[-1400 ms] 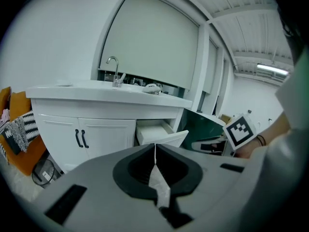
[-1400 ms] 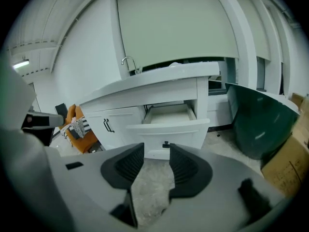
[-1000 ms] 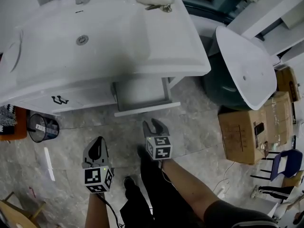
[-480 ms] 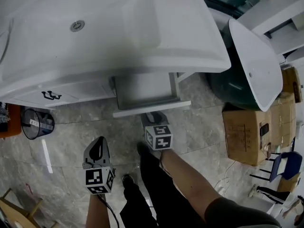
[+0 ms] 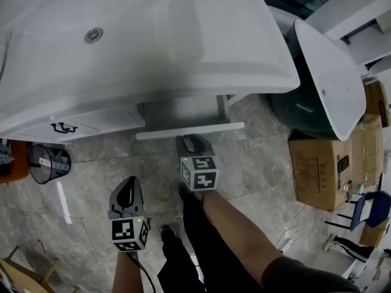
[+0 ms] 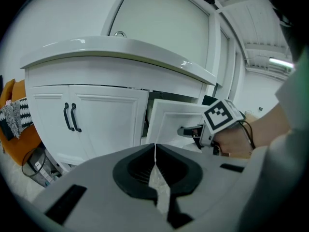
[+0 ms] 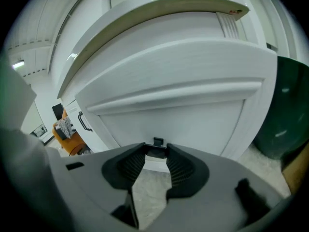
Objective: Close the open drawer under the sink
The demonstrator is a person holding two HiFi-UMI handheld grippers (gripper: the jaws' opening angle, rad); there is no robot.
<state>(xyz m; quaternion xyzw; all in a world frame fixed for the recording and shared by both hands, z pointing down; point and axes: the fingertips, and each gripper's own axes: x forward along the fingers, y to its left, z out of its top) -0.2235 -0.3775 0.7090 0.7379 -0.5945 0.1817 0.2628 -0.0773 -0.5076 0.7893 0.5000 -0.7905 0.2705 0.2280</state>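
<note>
Holding the right tongs at the white front of the drawer under the sink, we have their jaws apart, with the small dark handle between the tips. Since a second ago the drawer has slid well back beneath the sink, so only a narrow strip of its inside shows, though its front still stands proud of the cabinet doors left of it. Our left tongs, jaws together and empty, have stayed back from the sink over the floor.
</note>
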